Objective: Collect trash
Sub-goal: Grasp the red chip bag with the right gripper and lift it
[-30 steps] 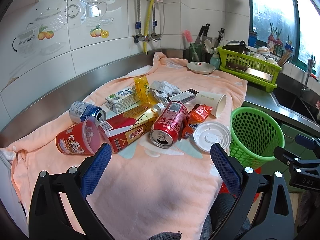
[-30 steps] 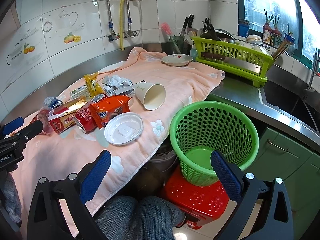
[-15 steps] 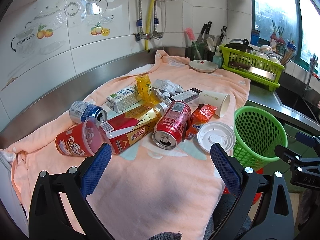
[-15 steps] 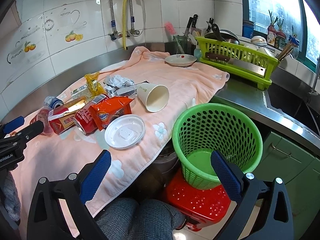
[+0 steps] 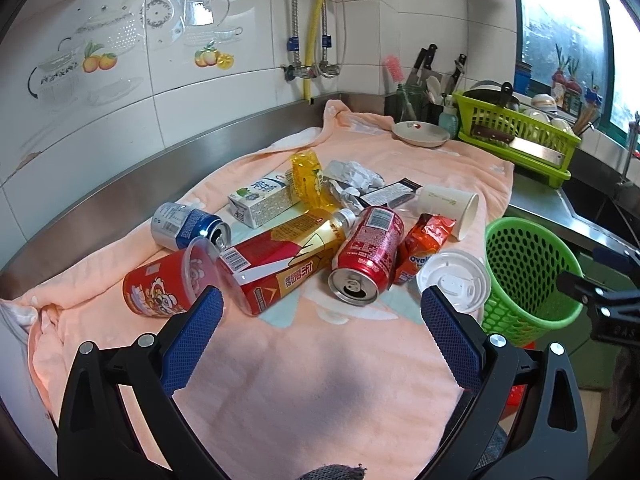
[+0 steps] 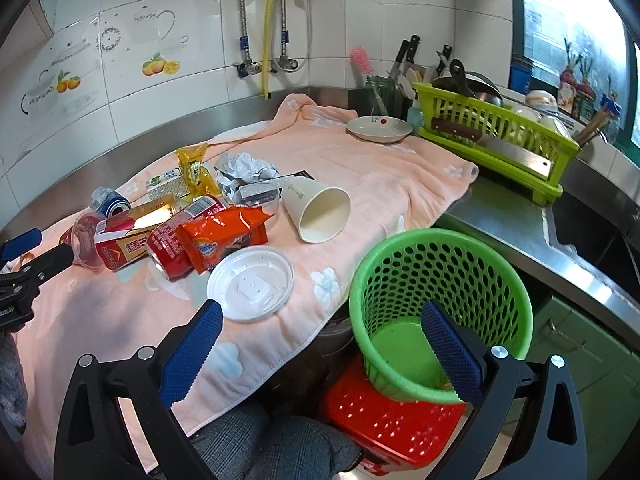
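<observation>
A heap of trash lies on the pink towel [image 5: 304, 384]: a red can [image 5: 370, 254], a red-and-gold bottle [image 5: 284, 258], a red snack cup [image 5: 164, 282], a blue can [image 5: 188, 226], a milk carton [image 5: 264, 198], an orange wrapper [image 6: 224, 236], a white lid [image 6: 251, 284] and a paper cup [image 6: 318, 208]. The empty green basket [image 6: 440, 308] stands on a red stool [image 6: 394, 420] beside the counter. My left gripper [image 5: 320, 316] hovers open before the heap. My right gripper [image 6: 320, 332] hangs open, between the lid and the basket.
A plate [image 6: 379, 128] sits at the towel's far end, with a green dish rack [image 6: 496, 140], knives and a sink [image 6: 592, 232] to the right. A tiled wall with pipes runs behind. A person's knees [image 6: 280, 448] are below the counter edge.
Both grippers have moved slightly forward toward the trash heap and the basket; both stay open and nothing has been picked up.
</observation>
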`<action>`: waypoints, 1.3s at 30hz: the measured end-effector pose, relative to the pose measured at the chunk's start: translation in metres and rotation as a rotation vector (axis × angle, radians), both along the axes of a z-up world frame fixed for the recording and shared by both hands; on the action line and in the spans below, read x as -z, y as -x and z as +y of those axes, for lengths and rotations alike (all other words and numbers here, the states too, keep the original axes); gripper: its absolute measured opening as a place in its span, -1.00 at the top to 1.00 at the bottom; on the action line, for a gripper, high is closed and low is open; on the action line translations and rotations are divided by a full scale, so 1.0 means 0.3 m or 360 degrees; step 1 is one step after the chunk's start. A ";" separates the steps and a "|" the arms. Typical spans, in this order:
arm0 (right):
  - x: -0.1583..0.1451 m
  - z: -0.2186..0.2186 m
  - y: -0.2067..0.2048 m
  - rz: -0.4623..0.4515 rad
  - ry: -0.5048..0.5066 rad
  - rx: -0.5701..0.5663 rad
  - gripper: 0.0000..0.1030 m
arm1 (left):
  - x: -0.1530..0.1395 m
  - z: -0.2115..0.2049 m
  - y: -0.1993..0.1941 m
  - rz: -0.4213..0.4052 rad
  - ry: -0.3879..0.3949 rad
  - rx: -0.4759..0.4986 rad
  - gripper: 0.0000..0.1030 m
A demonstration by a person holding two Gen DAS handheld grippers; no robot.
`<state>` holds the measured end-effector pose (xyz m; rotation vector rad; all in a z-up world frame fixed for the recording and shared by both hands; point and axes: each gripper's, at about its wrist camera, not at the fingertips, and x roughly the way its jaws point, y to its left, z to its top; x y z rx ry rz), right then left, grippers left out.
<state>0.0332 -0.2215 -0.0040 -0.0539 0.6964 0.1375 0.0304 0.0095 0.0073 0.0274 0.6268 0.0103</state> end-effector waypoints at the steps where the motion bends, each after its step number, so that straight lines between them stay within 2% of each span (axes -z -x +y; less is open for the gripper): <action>1: -0.002 -0.001 -0.010 0.0004 0.0001 -0.0007 -0.87 | 0.001 -0.002 -0.002 -0.0001 -0.0010 0.0001 -0.89; 5: -0.007 0.021 -0.062 0.0040 -0.0010 -0.0069 -0.86 | 0.002 0.011 -0.018 0.0008 0.0004 -0.0006 -0.89; 11: 0.000 0.091 -0.133 0.0123 -0.0136 -0.0130 -0.84 | -0.001 0.051 -0.035 0.0003 0.0016 -0.0023 -0.86; 14: 0.006 0.138 -0.187 0.0203 -0.0258 -0.0149 -0.67 | 0.003 0.078 -0.038 0.0004 0.0015 -0.0027 -0.83; 16: 0.014 0.161 -0.222 0.0262 -0.0347 -0.0155 -0.64 | 0.005 0.098 -0.038 0.0002 0.0020 -0.0032 -0.83; 23: 0.036 0.224 -0.369 0.0470 -0.0626 -0.0092 -0.38 | 0.015 0.153 -0.041 -0.0001 0.0026 -0.0028 -0.82; 30: 0.134 0.233 -0.496 0.0723 -0.0873 0.0037 -0.13 | 0.028 0.188 -0.051 0.0011 0.0049 -0.0026 -0.82; 36: 0.185 0.232 -0.517 0.0794 -0.0924 0.0074 0.08 | 0.041 0.215 -0.058 0.0026 0.0068 -0.0037 -0.79; 39: 0.173 0.229 -0.516 0.0787 -0.0953 0.0056 0.36 | 0.048 0.210 -0.063 0.0035 0.0072 -0.0028 -0.76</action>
